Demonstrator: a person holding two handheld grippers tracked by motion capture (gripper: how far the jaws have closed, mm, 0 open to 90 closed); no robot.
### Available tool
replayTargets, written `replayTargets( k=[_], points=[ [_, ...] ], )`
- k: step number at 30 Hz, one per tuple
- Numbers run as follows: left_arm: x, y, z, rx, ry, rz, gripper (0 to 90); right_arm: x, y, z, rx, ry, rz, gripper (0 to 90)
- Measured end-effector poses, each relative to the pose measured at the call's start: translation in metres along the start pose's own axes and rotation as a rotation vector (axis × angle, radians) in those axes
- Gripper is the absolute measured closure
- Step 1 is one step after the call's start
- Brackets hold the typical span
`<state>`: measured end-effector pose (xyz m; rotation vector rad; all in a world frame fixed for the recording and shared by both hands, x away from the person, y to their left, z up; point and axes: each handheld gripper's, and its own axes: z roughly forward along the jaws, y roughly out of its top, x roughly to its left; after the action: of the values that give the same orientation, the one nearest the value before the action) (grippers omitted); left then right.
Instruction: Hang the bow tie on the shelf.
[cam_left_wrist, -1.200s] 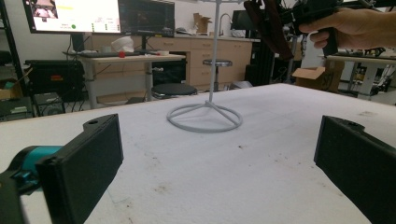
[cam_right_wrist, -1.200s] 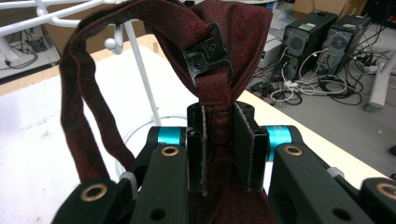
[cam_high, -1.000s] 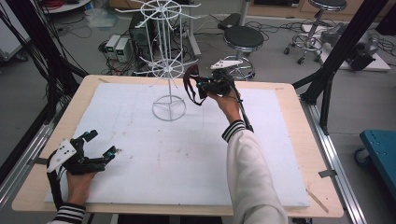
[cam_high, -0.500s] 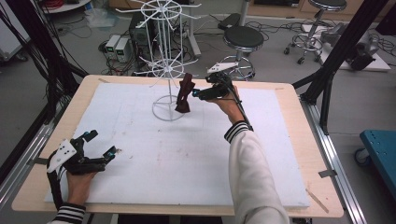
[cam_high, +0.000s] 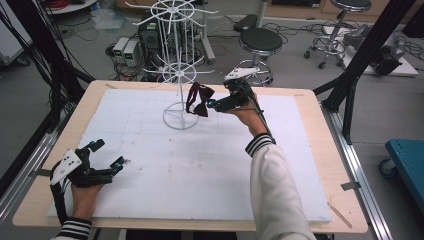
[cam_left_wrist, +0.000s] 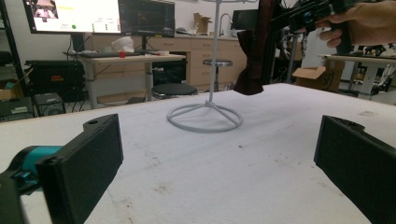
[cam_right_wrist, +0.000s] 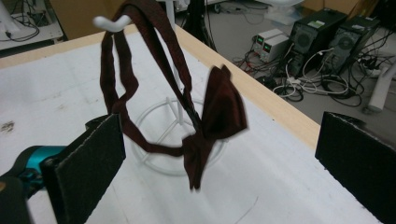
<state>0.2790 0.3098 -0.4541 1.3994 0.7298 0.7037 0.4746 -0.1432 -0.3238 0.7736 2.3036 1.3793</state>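
A dark red bow tie (cam_high: 199, 100) hangs by its strap from a hook (cam_right_wrist: 109, 22) on the lower ring of the white wire rack (cam_high: 179, 75). My right gripper (cam_high: 214, 103) is held in the air just right of it. Its jaws have just been opening and now stand wide apart. The bow tie (cam_right_wrist: 219, 112) dangles between them, and the pads do not press on it. My left gripper (cam_high: 110, 153) rests open on the white board at the near left, nothing between its jaws. From there I see the rack's round base (cam_left_wrist: 205, 116) and the bow tie (cam_left_wrist: 252, 56).
The white foam board (cam_high: 210, 170) covers most of the wooden table (cam_high: 320, 150). Black frame posts (cam_high: 365, 55) stand at both sides. Behind the table are a stool (cam_high: 260, 40), computer boxes and cables on the floor.
The right gripper was shut on the bow tie beside the rack. Its jaws have now opened and the tie hangs from the hook on its own. The left gripper has not moved.
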Motion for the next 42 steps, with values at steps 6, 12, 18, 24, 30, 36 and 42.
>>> replayTargets(
  k=[6, 12, 18, 24, 30, 36, 42],
  points=[
    [0.000, 0.000, 0.000, 0.000, 0.000, 0.001, 1.7, 0.007, -0.014, -0.030, -0.042, -0.003, 0.019, 0.8],
    [0.000, 0.000, 0.000, 0.000, 0.000, 0.001, 1.7, 0.014, -0.036, -0.064, -0.092, 0.007, 0.018, 0.8],
    [0.000, 0.000, 0.000, -0.001, -0.003, -0.001, 1.7, 0.021, -0.073, -0.106, -0.172, -0.043, 0.054, 0.8],
    [0.000, 0.000, 0.000, 0.000, 0.000, -0.005, 1.7, 0.037, -0.111, -0.141, -0.211, -0.120, 0.069, 0.8],
    [0.000, 0.000, 0.000, 0.002, 0.004, -0.001, 1.7, 0.056, -0.149, -0.153, -0.276, -0.174, 0.066, 0.8],
    [0.001, 0.000, 0.000, 0.001, 0.002, -0.007, 1.7, 0.067, -0.187, -0.156, -0.330, -0.219, 0.083, 0.8],
    [0.000, 0.000, 0.000, -0.002, 0.001, -0.003, 1.7, 0.077, -0.211, -0.155, -0.381, -0.328, 0.088, 0.8]
  ],
)
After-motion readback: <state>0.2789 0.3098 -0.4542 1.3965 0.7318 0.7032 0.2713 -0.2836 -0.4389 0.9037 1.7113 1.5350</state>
